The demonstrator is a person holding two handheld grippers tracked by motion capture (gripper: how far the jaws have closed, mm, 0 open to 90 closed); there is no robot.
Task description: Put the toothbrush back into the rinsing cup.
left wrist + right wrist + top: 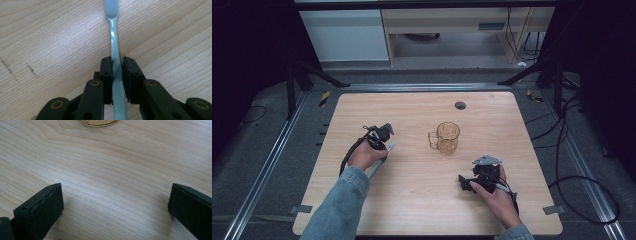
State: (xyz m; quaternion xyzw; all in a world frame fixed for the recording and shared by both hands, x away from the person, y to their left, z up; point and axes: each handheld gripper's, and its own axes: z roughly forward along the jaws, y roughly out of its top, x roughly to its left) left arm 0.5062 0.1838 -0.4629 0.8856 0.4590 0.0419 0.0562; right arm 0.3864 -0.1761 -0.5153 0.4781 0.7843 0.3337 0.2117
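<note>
Left hand-held gripper (117,72) clamps a pale blue-green toothbrush (114,45).

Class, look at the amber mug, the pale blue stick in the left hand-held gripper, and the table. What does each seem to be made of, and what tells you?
Mug: probably clear amber plastic or glass; you see through it. Stick: likely smooth glossy plastic; bright highlights along it. Table: light wood or wood-look laminate; matte, with grain lines.

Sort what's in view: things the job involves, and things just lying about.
Likely in the job:
- pale blue toothbrush, clamped in the left gripper
- amber glass mug, standing on the table
- right gripper, open and empty

Lying about:
- cables beside the table
- cabinet behind it
</note>
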